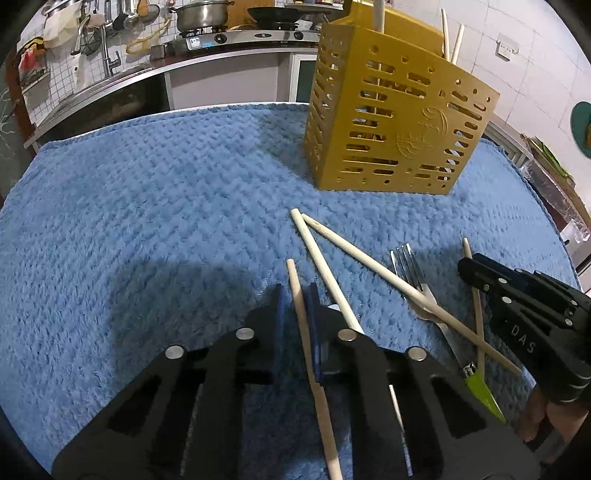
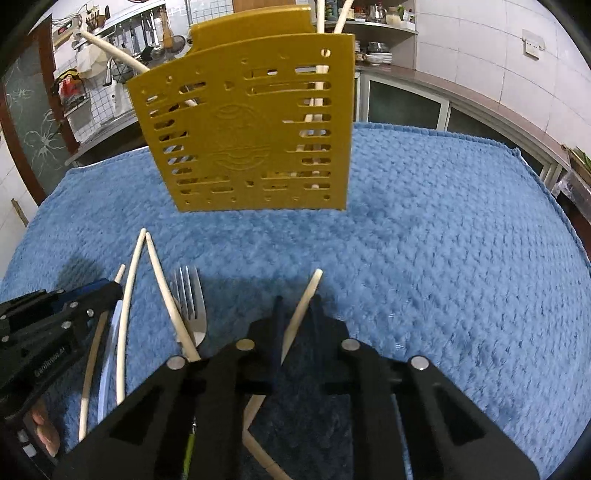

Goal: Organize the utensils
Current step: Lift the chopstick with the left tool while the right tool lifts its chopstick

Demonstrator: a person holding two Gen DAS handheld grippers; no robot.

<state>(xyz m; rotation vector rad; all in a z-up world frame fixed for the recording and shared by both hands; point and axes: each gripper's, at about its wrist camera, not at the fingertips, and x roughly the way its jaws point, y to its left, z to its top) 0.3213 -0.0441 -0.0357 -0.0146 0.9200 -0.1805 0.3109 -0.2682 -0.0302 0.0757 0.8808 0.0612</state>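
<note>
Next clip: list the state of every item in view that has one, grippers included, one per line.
Left hand-held gripper: shut on a chopstick.
Right hand-held gripper: shut on another chopstick.
Yellow utensil holder: upright on the blue towel, chopsticks already standing inside.
Fork: lying flat, a chopstick across it.
Two crossed chopsticks: loose on the towel.

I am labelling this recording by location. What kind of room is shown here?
Most likely a home kitchen: a steel pot sits on a gas stove, a sink tap stands by the tiled wall, and ladles hang on a rail.
</note>
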